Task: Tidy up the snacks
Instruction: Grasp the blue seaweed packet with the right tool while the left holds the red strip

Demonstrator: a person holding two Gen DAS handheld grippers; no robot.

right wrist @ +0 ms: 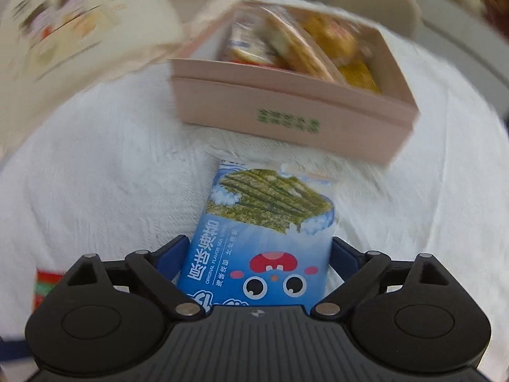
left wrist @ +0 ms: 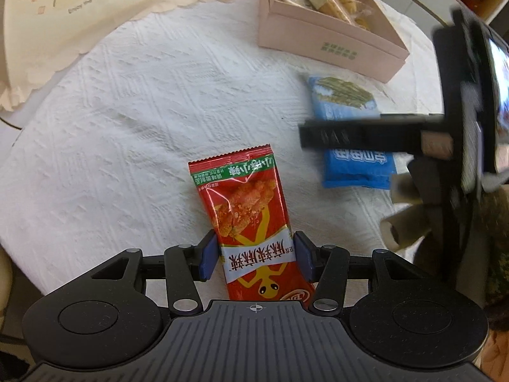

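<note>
Seaweed packet (right wrist: 261, 242) before snack box (right wrist: 286, 108), on tablecloth (right wrist: 95, 191).

— Anything I can read from here?
— The cream cloth (left wrist: 63, 16) says "Enjoy the little things everyday." My blue packet (right wrist: 264, 248) reads "ORIGINAL FLAVOR SEA…", beside Chinese characters.
— The pink box (right wrist: 286, 117)?
— Green print, too blurred.

left tongs (left wrist: 256, 259) black, blue pads | silver screws | right tongs (right wrist: 259, 261) seemingly alike
</note>
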